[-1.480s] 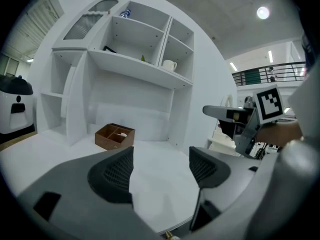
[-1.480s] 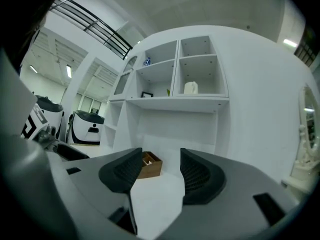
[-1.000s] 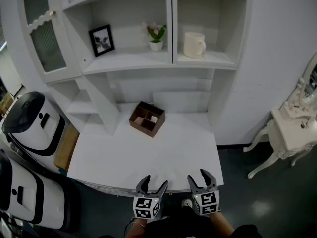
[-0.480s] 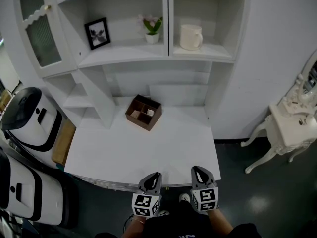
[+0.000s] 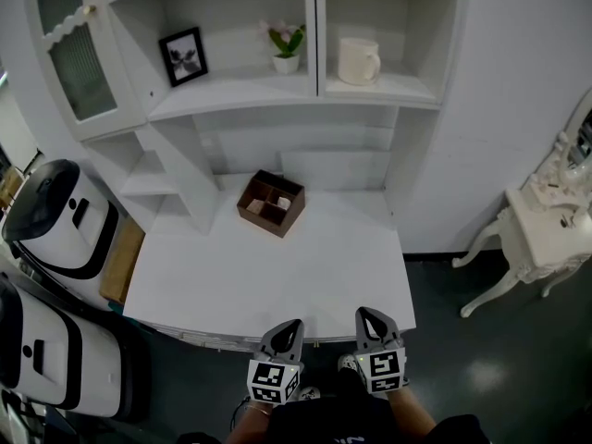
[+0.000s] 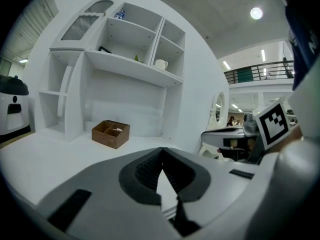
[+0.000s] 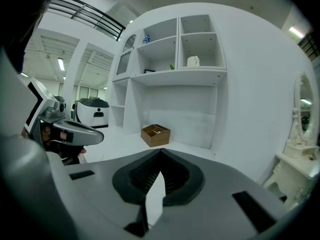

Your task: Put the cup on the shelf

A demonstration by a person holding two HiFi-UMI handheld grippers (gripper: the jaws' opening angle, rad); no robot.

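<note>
Well, the cup already stands upright on the shelf, in the compartment far ahead of and above my right tool, handle turned to that tool's right. My left tool sits just beside the right one, and both hover at the near edge of the desk. The jaws of both have just been closing and are now pressed together with nothing between them.

I judge the placing done, so the step in hand is simply to finish clean: both tools low and back at the desk's edge, no reaching toward the shelf, where a nudge could tip the cup off the front lip.

For room, the desk ahead of both tools is bare up to the wooden box, which lies well ahead of the left tool. An upright divider walls the cup off from the plant pot and picture frame. A small side table stands well off to the right tool's right.
</note>
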